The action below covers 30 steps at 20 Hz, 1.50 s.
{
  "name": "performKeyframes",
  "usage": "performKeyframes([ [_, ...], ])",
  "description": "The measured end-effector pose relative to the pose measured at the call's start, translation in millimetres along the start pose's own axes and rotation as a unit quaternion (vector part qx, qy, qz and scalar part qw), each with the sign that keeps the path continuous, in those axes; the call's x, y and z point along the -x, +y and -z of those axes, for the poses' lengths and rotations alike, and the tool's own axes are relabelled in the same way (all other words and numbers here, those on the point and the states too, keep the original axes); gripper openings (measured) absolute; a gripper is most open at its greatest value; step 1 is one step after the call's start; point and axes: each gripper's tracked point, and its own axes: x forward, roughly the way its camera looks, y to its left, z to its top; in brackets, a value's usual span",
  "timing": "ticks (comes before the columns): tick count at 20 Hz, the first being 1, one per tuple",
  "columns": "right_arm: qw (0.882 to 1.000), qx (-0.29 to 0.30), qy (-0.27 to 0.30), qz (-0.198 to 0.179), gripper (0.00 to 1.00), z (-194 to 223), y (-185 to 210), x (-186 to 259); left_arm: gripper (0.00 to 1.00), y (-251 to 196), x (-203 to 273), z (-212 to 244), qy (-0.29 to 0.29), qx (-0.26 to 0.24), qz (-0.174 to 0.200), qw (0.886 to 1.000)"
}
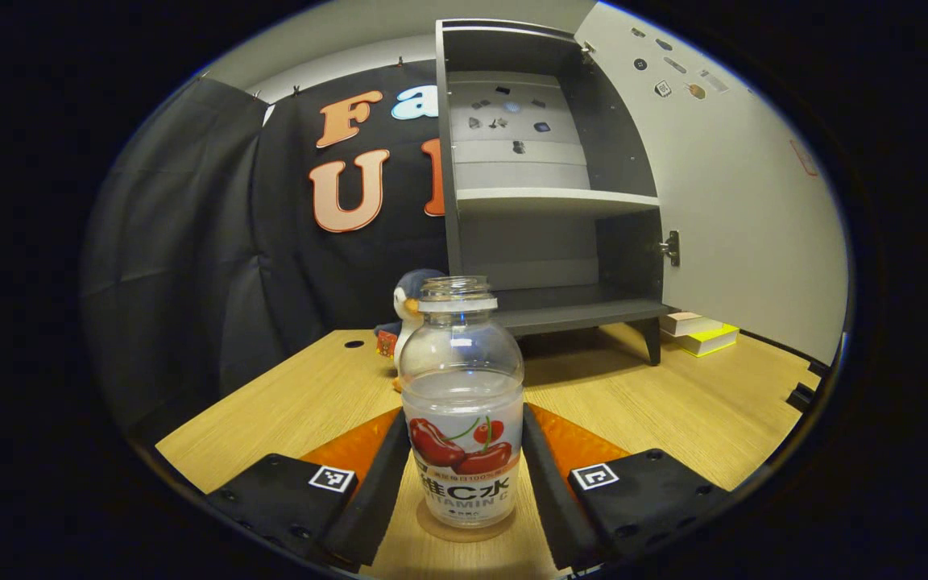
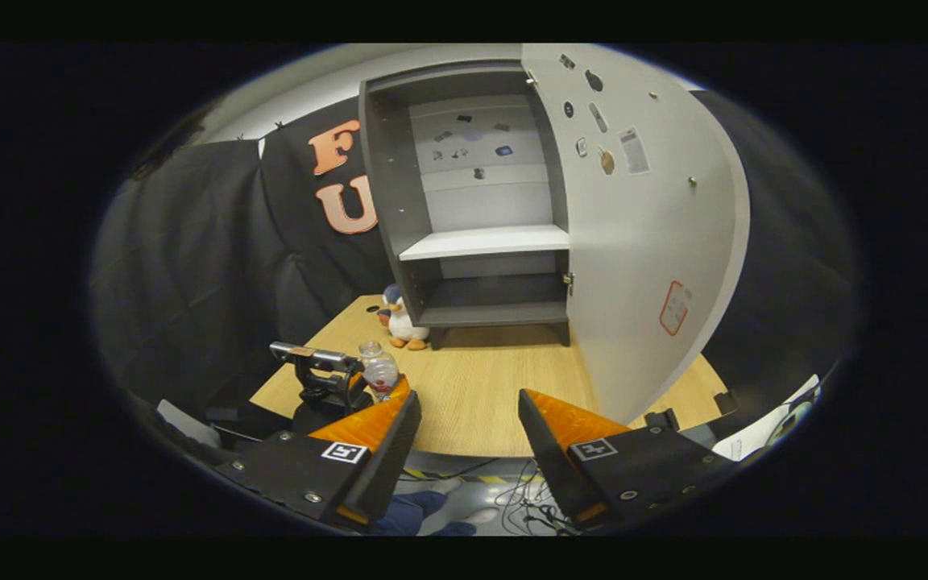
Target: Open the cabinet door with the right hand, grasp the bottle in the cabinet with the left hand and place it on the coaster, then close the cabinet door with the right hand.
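Observation:
A clear bottle [image 1: 462, 419] with a cherry label and no cap stands upright on a round coaster [image 1: 464, 528] on the wooden table. My left gripper [image 1: 462, 412] is shut on it, a finger against each side. The grey cabinet [image 1: 548, 201] stands behind with its white door [image 1: 738, 201] swung wide open and its shelves bare. In the right gripper view my right gripper [image 2: 470, 399] hangs open and holds nothing, near the table's front edge and short of the open door [image 2: 641, 242]. Far left there, the left gripper [image 2: 327, 387] holds the bottle [image 2: 379, 372].
A toy penguin [image 1: 408, 302] stands just behind the bottle, left of the cabinet. A white and yellow stack of books [image 1: 698, 332] lies beside the cabinet's foot under the door. Cables and a blue shoe [image 2: 416, 511] show on the floor below the table [image 2: 480, 387].

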Motion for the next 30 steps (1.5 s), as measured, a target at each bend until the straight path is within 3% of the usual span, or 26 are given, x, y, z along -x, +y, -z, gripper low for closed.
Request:
performKeyframes([
  [13,1.0,-0.005,0.013,-0.009,0.77,4,0,-15,0.86,-8,5,18,0.015,-0.018,0.002,1.0],
  [17,1.0,-0.01,0.01,-0.009,0.76,3,-1,-11,0.97,-11,15,6,-0.001,-0.027,0.003,1.0],
  [30,0.999,-0.02,-0.035,-0.027,0.79,-18,-2,17,0.97,-3,53,-47,-0.01,-0.039,-0.019,0.999],
])
